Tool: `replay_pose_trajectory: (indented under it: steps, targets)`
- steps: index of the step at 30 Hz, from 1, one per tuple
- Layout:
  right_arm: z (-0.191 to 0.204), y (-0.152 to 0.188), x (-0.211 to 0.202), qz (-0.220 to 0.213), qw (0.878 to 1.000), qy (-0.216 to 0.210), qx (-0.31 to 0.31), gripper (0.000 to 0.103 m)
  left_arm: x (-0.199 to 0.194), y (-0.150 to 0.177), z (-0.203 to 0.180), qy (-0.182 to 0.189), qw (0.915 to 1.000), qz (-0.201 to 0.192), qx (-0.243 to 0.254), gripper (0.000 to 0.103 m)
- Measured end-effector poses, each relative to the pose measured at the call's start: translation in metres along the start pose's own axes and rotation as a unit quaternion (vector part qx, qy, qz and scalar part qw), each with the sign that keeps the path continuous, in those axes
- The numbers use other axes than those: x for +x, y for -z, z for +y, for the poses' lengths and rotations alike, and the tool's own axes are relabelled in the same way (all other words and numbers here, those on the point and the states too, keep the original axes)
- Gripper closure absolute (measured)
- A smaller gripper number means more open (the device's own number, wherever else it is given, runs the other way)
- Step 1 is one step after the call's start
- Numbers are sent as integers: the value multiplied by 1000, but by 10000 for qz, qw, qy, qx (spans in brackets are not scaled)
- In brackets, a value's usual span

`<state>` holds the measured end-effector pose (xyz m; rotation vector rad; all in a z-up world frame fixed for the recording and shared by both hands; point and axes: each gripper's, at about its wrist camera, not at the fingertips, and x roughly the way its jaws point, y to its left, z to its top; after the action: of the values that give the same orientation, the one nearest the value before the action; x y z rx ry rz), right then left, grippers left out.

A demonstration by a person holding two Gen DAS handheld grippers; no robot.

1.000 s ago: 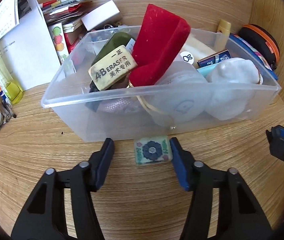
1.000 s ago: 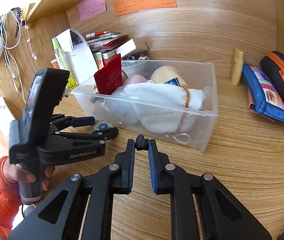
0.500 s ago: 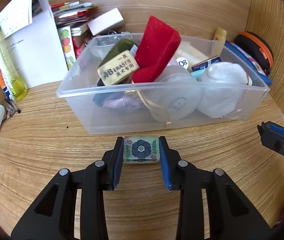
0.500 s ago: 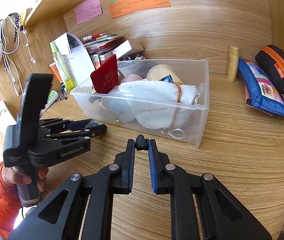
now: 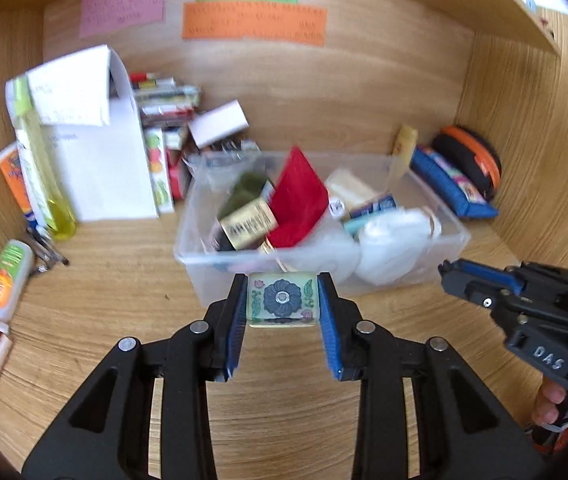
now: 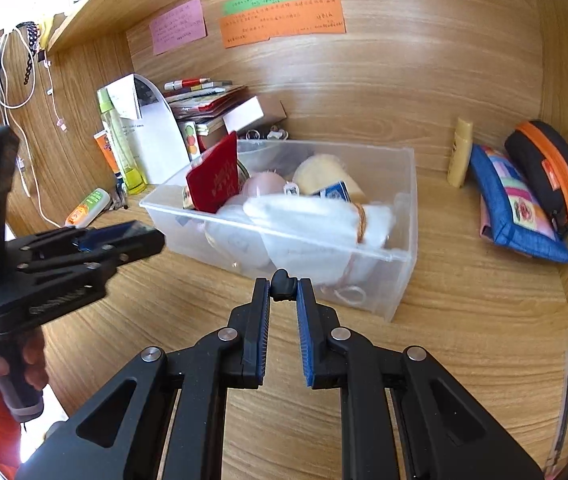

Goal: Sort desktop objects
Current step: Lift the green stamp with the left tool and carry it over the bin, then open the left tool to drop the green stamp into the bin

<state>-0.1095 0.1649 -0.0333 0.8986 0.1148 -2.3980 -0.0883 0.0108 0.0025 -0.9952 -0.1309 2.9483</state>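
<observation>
Wood-grain desk (image 5: 115, 280) in a wooden alcove, coloured notes (image 5: 253, 26) on back wall. Left edge: tube (image 5: 5, 280) lying flat, yellow-green bottle (image 5: 39, 168) upright beside leaning white papers (image 5: 99, 152), stacked booklets (image 5: 163, 92) behind.

Centre: clear plastic bin (image 5: 203, 280), already crowded — red pouch (image 5: 298, 206) standing tilted, eraser block (image 5: 248, 225) propped on top, white cloth bundle (image 5: 396, 244) heaped at right end.

Left gripper (image 5: 282, 304): jaws pinching floral tile (image 5: 282, 305) by its two short sides, held above desk just in front of bin's near wall. Grip only at jaw tips; tile looks smooth and glossy.

Right gripper (image 6: 283, 286): jaws nearly together on a small dark object (image 6: 282, 283), identity not discernible. Hovering near bin's front right corner.

Right side: cream tube (image 6: 460, 152), blue pouch (image 6: 516, 208), black-orange case (image 6: 548, 172) against wall.

Risks, judged:
- Tile slipping or rotating out of shallow tip grip if swung quickly.
- Release onto heaped contents: tile sliding off cloth or eraser, over rim.
- Clipping near wall on entry, shoving bin.
- Both grippers converging over bin, collision.
</observation>
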Motion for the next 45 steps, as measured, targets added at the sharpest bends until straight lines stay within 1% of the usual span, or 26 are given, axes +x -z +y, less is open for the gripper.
replay_pose_trajectory:
  steps: [7, 9, 16, 22, 26, 28, 32, 39, 42, 43, 44, 45]
  targets:
    - [11, -18, 3, -81, 9997, 77, -228, 91, -20, -25, 15, 74, 9992, -385, -41, 70]
    - [14, -26, 5, -103, 9994, 101, -305, 91, -25, -31, 21, 39, 9986, -514, -91, 70]
    - [20, -47, 14, -164, 9981, 234, -551, 91, -24, -53, 33, 94, 9978, -655, -38, 70]
    - [14, -71, 23, -262, 9976, 317, -553, 91, -14, -70, 30, 189, 9972, -715, 90, 70]
    - [11, -85, 33, -286, 9974, 314, -577, 91, -1, -78, 28, 298, 9971, -683, 140, 70]
    - [12, -88, 40, -256, 9974, 312, -599, 91, 12, -79, 28, 373, 9977, -553, 131, 70]
    - [10, -89, 62, -51, 9978, 275, -595, 91, 35, -76, 35, 435, 9986, -285, 12, 70]
    - [8, -81, 91, 281, 9975, 260, -598, 91, 46, -68, 41, 420, 9990, -157, 11, 70]
    - [9, -79, 95, 357, 9970, 283, -630, 91, 49, -66, 40, 416, 9990, -127, 43, 66]
    - [9, -79, 95, 363, 9968, 294, -641, 90, 50, -65, 40, 417, 9990, -120, 44, 64]
    - [9, -78, 96, 368, 9966, 314, -663, 87, 50, -65, 40, 415, 9991, -121, 43, 61]
    - [10, -78, 96, 361, 9965, 327, -675, 83, 49, -64, 40, 403, 9991, -135, 37, 60]
